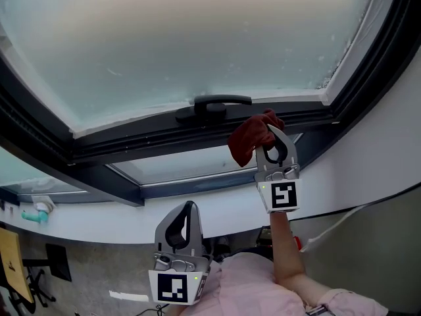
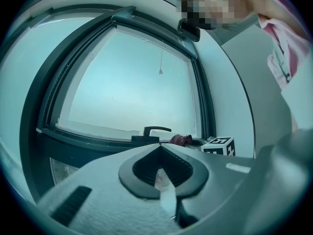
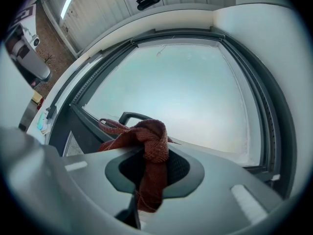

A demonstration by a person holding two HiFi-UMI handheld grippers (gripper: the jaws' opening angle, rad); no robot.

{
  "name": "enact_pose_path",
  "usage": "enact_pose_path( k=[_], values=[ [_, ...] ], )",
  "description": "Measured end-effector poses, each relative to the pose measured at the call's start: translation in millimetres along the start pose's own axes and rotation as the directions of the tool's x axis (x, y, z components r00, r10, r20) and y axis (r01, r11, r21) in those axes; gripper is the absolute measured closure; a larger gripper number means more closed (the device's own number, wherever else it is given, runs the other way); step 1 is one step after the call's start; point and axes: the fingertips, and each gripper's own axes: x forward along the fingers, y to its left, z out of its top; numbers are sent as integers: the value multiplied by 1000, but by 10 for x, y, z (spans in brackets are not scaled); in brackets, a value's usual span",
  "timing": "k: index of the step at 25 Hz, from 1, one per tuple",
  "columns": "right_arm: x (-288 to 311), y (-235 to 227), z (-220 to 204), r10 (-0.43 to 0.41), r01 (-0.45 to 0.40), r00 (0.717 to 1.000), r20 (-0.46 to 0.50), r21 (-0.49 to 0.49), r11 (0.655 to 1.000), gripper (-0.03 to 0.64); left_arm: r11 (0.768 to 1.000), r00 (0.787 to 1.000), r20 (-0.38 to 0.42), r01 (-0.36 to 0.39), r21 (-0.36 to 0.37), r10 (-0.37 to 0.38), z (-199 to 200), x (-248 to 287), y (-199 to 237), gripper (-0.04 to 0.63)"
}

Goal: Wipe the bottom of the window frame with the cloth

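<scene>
Right gripper (image 1: pixel 275 133) is clamped on the cloth (image 1: pixel 248 139), with the jaws closed on a narrow strip of it. Most of the fabric is bunched in a knot-like wad past the tips. One loose loop hangs out to the left.

The cloth sits at the bottom window frame (image 1: pixel 131 147), just right of the handle (image 1: pixel 214 104). No view shows whether it is actually pressed on the frame or just above it.

Left gripper (image 1: pixel 189 210) is low and near, beside the person's torso. Its jaws are together with nothing in them, and it is well apart from the frame.

Likely risks from here:
- **Slip-out:** the grip is on a thin strip only. Dragging along the frame pulls against that strip, so the cloth could slide out of the jaws.
- **Snag:** the handle is right next to the wad. A leftward stroke probably catches the loose loop on it, which would stall the wipe or pull the cloth free.
- **Poor coverage:** a balled cloth gives a small contact patch. It probably rides over the frame's ridges and misses the grooves.
- **Hard contact:** the wad is short past the tips. Too steep an angle or too much push would put the jaw tips on the frame or the glass (image 1: pixel 184 38) instead of fabric, and they could scrape.
- **Right end:** the frame corner is close on the right, leaving little room for the wad to get in.
</scene>
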Motion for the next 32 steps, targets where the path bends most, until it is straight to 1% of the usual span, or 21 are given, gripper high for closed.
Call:
enact_pose_path(
  k=[6,8,11,16,22,32],
  values=[
    [-58,-155,-96,-27,27,999,-45,7,1000,548,1000,1000,4,7,-2,-7,12,16,-9,598],
    [-69,-209,-93,-40,40,998,-39,9,999,548,1000,1000,4,7,-1,-7,17,13,-5,598],
    [-121,-280,-198,-48,47,995,-86,-13,999,548,1000,1000,3,3,-2,-3,15,8,8,598],
    [-171,-423,-260,-83,82,989,-119,-7,997,548,1000,1000,2,3,-4,-3,2,9,5,598],
    [-205,-589,-267,-115,116,989,-91,7,993,548,1000,1000,2,3,-4,-3,5,17,-7,598],
    [-297,-880,-336,-188,192,976,-108,22,981,548,1000,1000,6,2,-2,-2,19,39,-11,598]
  ],
)
